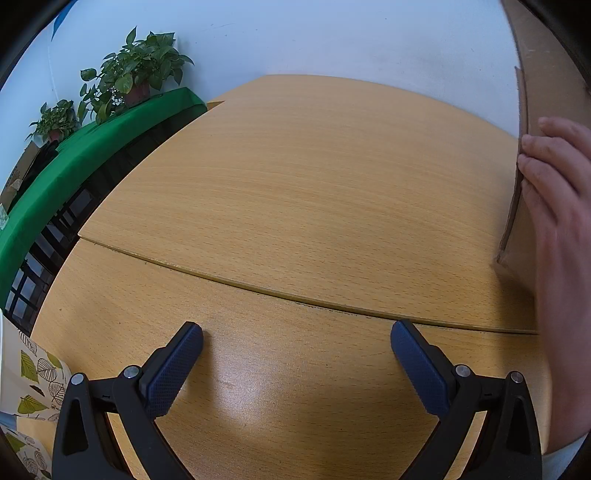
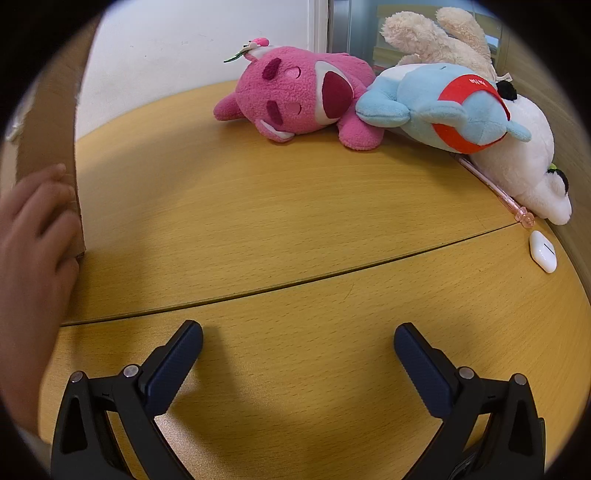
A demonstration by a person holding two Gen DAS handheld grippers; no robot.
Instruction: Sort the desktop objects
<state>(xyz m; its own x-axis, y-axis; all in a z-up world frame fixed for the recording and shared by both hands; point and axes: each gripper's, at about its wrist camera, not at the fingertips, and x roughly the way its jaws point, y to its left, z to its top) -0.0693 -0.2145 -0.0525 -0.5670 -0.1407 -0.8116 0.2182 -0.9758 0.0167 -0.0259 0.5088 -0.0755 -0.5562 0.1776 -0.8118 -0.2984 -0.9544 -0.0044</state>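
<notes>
Plush toys (image 2: 332,99) beside pen (image 2: 495,188), earbud case (image 2: 542,251)

Pink plush bear (image 2: 295,101) lying on its side at the far edge of the bench (image 2: 277,229), face turned forward, a small flower on its head. Light-blue plush with red patches (image 2: 443,107) just beside it to the right, touching, draped over a white plush (image 2: 524,166) stretched along the right edge. Cream plush (image 2: 436,35) behind them. Thin pink pen (image 2: 495,188) partly tucked under the white plush. Small white earbud case (image 2: 542,251) lying flat near the pen's tip. Cardboard box (image 2: 48,140) standing upright at the left.
</notes>
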